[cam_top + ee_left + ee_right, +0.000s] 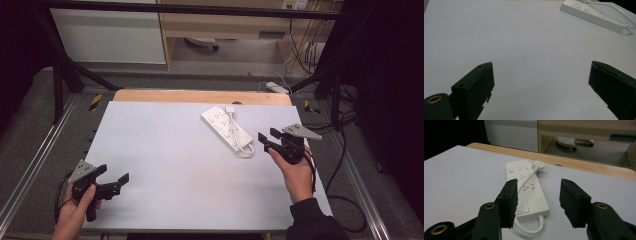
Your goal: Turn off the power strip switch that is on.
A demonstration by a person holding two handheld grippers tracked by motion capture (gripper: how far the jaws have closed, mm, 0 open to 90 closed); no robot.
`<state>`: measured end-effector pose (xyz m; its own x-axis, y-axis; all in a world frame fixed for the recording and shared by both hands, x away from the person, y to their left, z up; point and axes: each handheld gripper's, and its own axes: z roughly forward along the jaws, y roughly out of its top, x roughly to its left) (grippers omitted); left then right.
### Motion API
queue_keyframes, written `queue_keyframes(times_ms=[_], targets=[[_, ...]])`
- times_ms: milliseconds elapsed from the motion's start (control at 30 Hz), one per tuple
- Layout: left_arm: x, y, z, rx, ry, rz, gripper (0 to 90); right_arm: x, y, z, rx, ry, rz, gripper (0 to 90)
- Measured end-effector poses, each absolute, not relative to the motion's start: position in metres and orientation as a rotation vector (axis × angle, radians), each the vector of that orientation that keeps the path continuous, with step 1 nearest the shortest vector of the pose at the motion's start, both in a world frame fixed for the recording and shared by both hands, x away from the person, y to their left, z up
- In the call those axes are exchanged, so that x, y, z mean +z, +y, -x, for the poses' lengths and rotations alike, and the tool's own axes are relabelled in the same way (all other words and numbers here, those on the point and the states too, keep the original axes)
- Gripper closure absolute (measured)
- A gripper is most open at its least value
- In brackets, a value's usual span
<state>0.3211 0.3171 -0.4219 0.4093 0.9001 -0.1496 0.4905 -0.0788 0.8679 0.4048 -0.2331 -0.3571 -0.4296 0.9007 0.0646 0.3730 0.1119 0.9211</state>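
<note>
Lying on the white table (165, 165), toward its far right part, is a white power strip (225, 127), set at a diagonal with its far end toward the middle of the back edge and its near end toward the right gripper (266, 140). A white plug (230, 109) sits on the strip's far end, its cord (233, 127) running along the top of the strip and looping off the near end onto the table.

Right gripper: held in the person's right hand (295, 172) near the table's right edge, just beside the strip's near end, not touching it. Fingers released, wide gap between them, nothing grasped. In the right gripper view the power strip (527, 188) lies just ahead between and left of the two black fingers (509, 200), the switch (520, 208) at its near end, the plug (538, 166) at the far end, and the cord loop (531, 227) on the table below.

Left gripper (116, 181): held in the left hand (75, 210) at the near left corner of the table, well apart from the strip. Fingers released, spread wide, empty. In the left gripper view, bare table (529, 62) lies between the fingers (474, 90) and the power strip (594, 13) sits far off at top right.

A wooden strip of the table (200, 96) shows along the far edge.
</note>
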Motion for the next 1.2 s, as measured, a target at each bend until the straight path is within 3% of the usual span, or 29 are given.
queue_keyframes(times_ms=[367, 600, 800, 1200], targets=[[-0.422, 0.317, -0.321, 0.544, 1.218, -1.723, 6.3, -0.352, -0.229, -0.413, 1.314, 1.852, -1.19, 75.1], [-0.423, 0.316, -0.322, 0.545, 1.217, -1.732, 6.4, -0.353, -0.228, -0.421, 1.354, 1.84, -1.203, 84.8], [-0.423, 0.316, -0.321, 0.542, 1.213, -1.731, 6.3, -0.353, -0.225, -0.428, 1.366, 1.837, -1.206, 89.7], [-0.423, 0.316, -0.322, 0.542, 1.211, -1.733, 6.3, -0.351, -0.216, -0.447, 1.4, 1.822, -1.203, 90.0]])
